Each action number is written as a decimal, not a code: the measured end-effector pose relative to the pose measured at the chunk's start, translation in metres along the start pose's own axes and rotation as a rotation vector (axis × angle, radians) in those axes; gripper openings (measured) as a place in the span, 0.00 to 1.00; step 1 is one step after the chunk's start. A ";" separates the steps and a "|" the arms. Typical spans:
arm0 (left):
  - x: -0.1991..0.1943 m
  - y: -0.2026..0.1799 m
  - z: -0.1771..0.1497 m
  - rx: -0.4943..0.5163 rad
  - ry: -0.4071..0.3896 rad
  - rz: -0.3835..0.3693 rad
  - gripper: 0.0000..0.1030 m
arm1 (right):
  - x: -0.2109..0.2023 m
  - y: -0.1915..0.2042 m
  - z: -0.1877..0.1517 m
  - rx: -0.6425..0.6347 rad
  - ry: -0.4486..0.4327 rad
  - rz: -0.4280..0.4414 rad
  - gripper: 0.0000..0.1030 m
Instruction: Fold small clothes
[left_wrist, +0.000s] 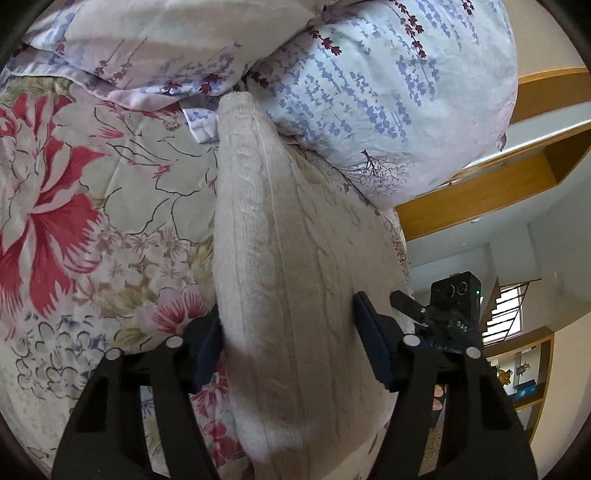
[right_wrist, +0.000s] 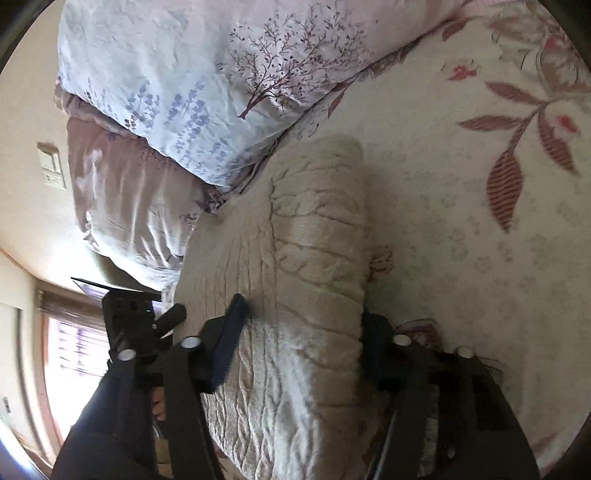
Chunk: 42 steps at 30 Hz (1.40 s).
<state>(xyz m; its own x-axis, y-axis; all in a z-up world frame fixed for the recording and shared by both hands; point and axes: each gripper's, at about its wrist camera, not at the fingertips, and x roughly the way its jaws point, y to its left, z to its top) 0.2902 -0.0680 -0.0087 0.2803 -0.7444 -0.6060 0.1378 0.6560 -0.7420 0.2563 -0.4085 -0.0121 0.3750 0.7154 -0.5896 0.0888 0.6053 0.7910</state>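
Note:
A cream cable-knit sweater (left_wrist: 280, 258) lies folded into a thick bundle on a floral bedspread (left_wrist: 74, 206). My left gripper (left_wrist: 288, 332) straddles one end of the bundle, with the knit filling the gap between its wide-apart jaws. The sweater also shows in the right wrist view (right_wrist: 314, 266), where my right gripper (right_wrist: 303, 332) straddles the other end the same way, jaws wide on either side of the thick fold. The right gripper also shows in the left wrist view (left_wrist: 443, 317), just beyond the sweater.
Pillows with a lavender print (left_wrist: 369, 92) press against the sweater's far side; they also show in the right wrist view (right_wrist: 207, 92). The bedspread (right_wrist: 480, 221) stretches to the right. Wooden shelves (left_wrist: 480, 184) and a window (right_wrist: 74, 350) lie beyond the bed.

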 end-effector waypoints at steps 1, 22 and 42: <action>0.002 0.001 0.000 -0.006 0.003 -0.005 0.53 | 0.001 0.001 -0.002 -0.003 -0.001 0.011 0.38; -0.149 0.051 -0.016 0.027 -0.115 0.085 0.39 | 0.074 0.142 -0.062 -0.306 -0.069 -0.006 0.29; -0.163 0.019 -0.069 0.303 -0.287 0.300 0.57 | 0.078 0.134 -0.034 -0.272 -0.218 -0.172 0.09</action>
<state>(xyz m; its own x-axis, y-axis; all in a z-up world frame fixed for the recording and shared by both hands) 0.1821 0.0572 0.0559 0.5936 -0.4817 -0.6447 0.2682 0.8737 -0.4059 0.2658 -0.2598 0.0421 0.5657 0.5226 -0.6379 -0.0700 0.8012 0.5943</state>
